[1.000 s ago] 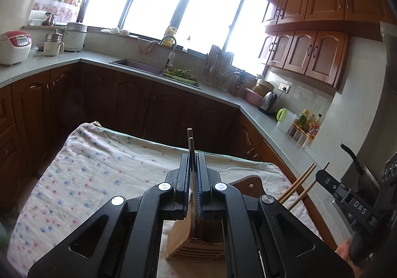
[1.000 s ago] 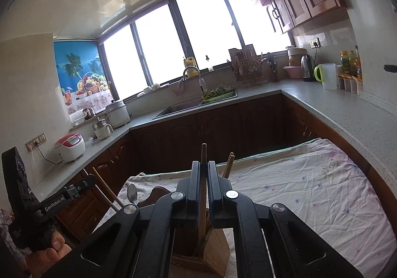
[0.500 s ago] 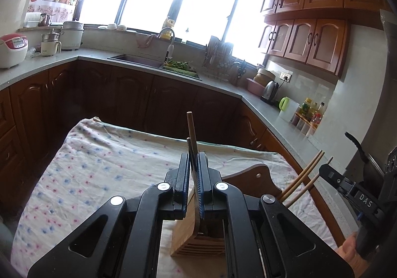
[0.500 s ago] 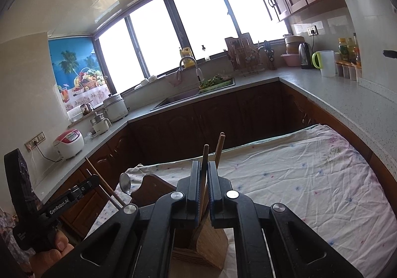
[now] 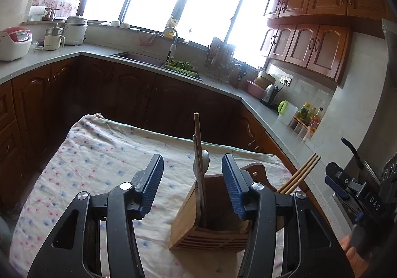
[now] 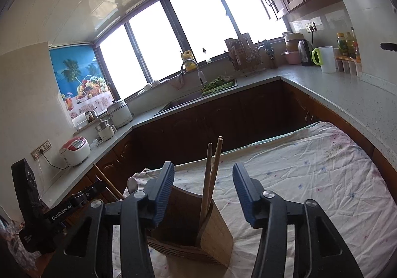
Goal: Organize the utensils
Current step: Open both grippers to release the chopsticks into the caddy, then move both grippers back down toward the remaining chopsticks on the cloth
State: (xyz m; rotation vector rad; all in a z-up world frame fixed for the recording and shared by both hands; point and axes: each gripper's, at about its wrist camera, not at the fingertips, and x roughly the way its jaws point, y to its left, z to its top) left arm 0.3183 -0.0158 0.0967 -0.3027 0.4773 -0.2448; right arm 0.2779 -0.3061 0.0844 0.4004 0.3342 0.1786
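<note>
Chopsticks (image 5: 200, 178) are standing loose in the wooden holder (image 5: 211, 218) on the cloth-covered table (image 5: 82, 154); left gripper (image 5: 193, 187) and right gripper (image 6: 203, 193), jaws just opening, are flanking them spread, pinching nothing; withdrawing carelessly risks a pad clipping a stick and tipping the holder.

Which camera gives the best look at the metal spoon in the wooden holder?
The left wrist view: the spoon bowl stands clear above the bamboo utensil holder between chopsticks. The right wrist view shows only its bowl edge beside a finger.
</note>
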